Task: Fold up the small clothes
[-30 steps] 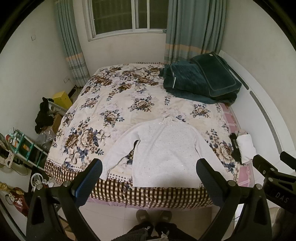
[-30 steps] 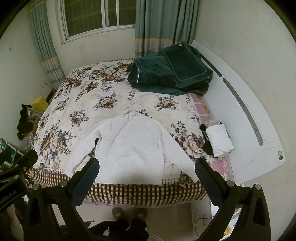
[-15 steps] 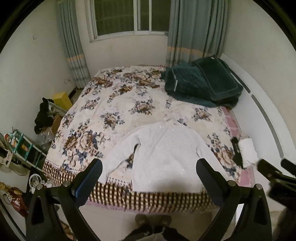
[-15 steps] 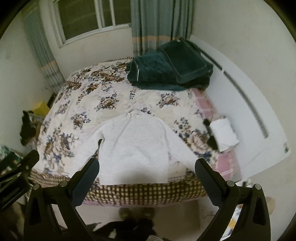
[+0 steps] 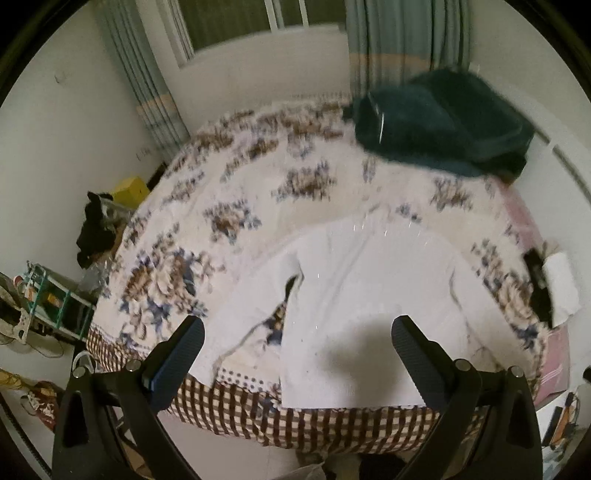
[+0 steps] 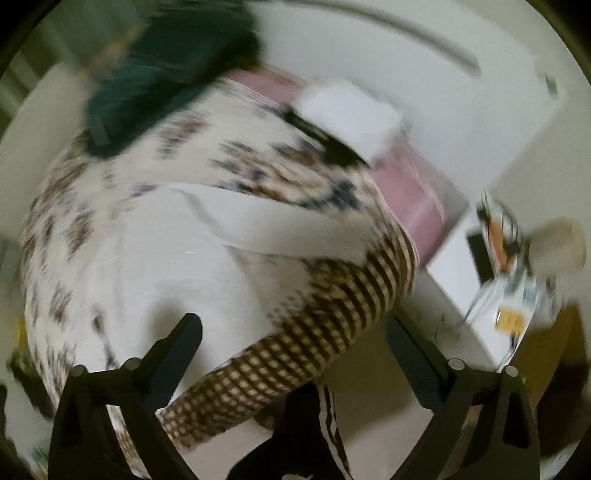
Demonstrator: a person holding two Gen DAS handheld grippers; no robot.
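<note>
Left wrist view: left gripper (image 5: 297,338) fingers spread apart, empty, above the white sweater (image 5: 373,310) lying flat at the bed (image 5: 236,406) near edge. Right wrist view, blurred: right gripper (image 6: 293,338) fingers apart, apparently over the bed's checkered corner, sleeve beyond them.

A bedroom — floral bed (image 5: 229,221), curtained window (image 5: 236,33).

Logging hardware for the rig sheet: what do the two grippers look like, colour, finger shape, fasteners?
Left gripper and right gripper look alike: matte black angular frames with triangular cut-outs and small silver screw heads at the joints. The fingers are flat, tapered, dark navy pads with a fine textured surface. No cables, printed markings or sleeves are visible.
</note>
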